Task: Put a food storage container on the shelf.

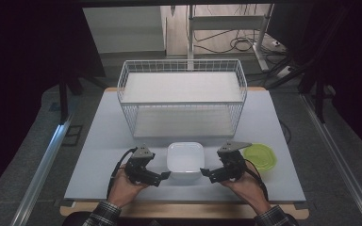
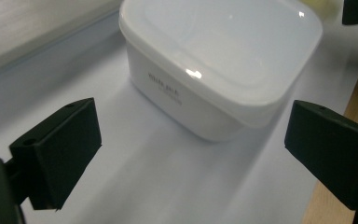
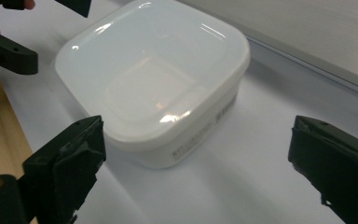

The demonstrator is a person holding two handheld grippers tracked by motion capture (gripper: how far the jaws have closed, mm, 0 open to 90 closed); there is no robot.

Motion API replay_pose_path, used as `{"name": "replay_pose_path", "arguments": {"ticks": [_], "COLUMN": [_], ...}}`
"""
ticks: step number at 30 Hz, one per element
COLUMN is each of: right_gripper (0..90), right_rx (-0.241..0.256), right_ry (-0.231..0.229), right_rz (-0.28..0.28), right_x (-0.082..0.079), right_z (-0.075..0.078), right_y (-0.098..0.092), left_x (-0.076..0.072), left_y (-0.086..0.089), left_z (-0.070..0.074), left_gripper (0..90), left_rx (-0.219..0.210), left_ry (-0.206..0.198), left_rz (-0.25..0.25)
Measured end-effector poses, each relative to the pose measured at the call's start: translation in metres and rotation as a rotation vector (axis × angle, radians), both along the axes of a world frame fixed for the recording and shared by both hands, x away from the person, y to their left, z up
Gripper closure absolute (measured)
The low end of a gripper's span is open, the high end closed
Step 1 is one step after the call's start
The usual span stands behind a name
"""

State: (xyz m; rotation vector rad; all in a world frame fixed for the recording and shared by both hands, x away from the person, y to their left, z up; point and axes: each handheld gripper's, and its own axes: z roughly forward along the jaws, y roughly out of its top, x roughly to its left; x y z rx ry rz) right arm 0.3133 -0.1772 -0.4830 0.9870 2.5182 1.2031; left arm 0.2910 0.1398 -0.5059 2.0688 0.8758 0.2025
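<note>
A white square plastic container with a translucent lid [image 1: 185, 161] sits near the front edge of the pale grey counter [image 1: 99, 141], about midway along it. The left gripper [image 1: 164, 176] points at its left side, fingers [image 2: 60, 149] spread wide and holding nothing, short of the container. The right gripper [image 1: 206, 175] faces its right side, fingers [image 3: 70, 163] equally wide apart and empty. Just right of that gripper lies a round lime-green plastic lid [image 1: 260, 156]. Behind the container stands a white wire basket [image 1: 182, 96], toward the back edge.
</note>
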Motion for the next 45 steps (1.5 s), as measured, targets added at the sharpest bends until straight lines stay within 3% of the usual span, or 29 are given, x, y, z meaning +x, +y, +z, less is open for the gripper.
{"name": "replay_pose_path", "arguments": {"ticks": [3,7,14,19,25,29,33,37,40,43,45], "right_gripper": [9.0,16.8,19.9,21.4,31.0,34.5,45.4,63.0,72.6,76.7,79.0], "right_rx": [-0.009,0.019,0.042,0.03,0.082,0.068,0.075,0.138,0.214,0.221,0.22], "right_ry": [-0.002,0.013,0.062,0.11,0.194,0.21,0.221,0.255,0.284,0.267,0.244], "right_rz": [0.002,-0.002,-0.014,-0.005,0.006,-0.004,-0.026,-0.075,-0.106,-0.113,-0.12], "right_x": [0.002,0.007,0.023,0.031,0.033,0.029,0.022,0.016,0.013,0.01,0.007], "right_z": [0.002,0.004,0.003,-0.003,-0.005,-0.002,0.002,0.004,0.007,0.008,0.009], "right_y": [0.005,0.01,0.014,0.021,0.021,0.021,0.016,0.008,0.0,-0.001,0.0], "left_x": [0.005,0.009,0.026,0.035,0.036,0.029,0.018,0.011,0.006,0.002,0.001], "left_y": [-0.001,-0.002,-0.007,-0.007,-0.011,-0.013,-0.011,-0.006,-0.005,-0.005,-0.002], "left_z": [0.004,0.007,0.005,0.0,-0.005,0.001,0.01,0.013,0.017,0.019,0.018], "left_gripper": [6.2,14.6,19.0,18.4,23.0,25.5,40.4,55.8,66.3,70.8,74.8], "left_rx": [-0.012,-0.021,-0.034,-0.09,-0.154,-0.112,-0.074,-0.114,-0.128,-0.133,-0.159], "left_ry": [-0.013,-0.02,0.008,0.079,0.165,0.16,0.142,0.165,0.139,0.123,0.125], "left_rz": [0.006,0.013,0.008,-0.003,-0.07,-0.054,-0.03,0.031,0.081,0.121,0.137]}}
